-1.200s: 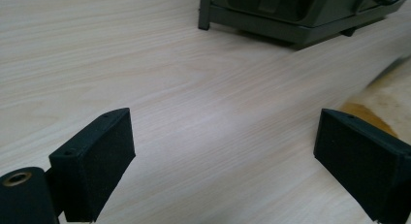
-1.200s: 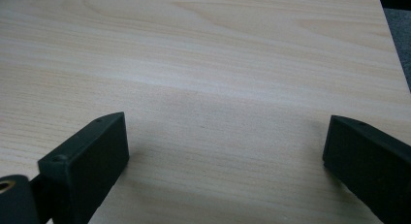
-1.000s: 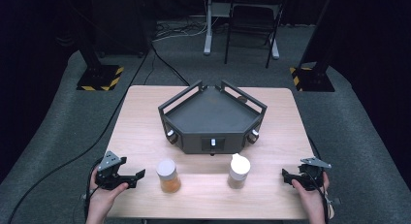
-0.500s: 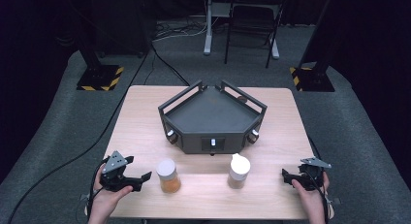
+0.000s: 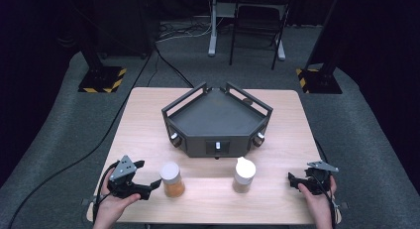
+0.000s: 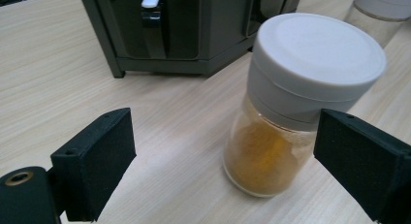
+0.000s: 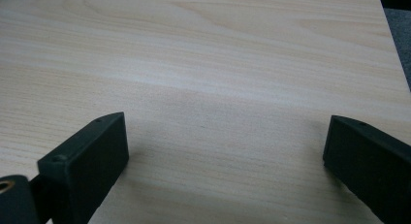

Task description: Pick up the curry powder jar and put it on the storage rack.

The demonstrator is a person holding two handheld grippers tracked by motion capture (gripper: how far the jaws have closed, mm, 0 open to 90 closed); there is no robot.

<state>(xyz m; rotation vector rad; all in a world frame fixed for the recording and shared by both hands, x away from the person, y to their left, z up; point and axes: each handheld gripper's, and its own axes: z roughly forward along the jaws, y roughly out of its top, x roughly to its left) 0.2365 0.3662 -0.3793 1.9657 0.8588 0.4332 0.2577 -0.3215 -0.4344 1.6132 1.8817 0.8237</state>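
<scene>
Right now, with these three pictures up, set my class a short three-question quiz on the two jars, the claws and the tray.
1. True or false: the left claw is shut on the glass jar of orange powder with the flat grey lid.
2. Which jar stands nearer the right claw? A) the orange-powder jar B) the jar with the white pointed cap
3. Fill in: the dark grey angular tray with railed sides stands ____ the two jars, as seen from the person's side.

Key: 1 false, the jaws stand open on either side of the jar; 2 B; 3 behind.
</scene>
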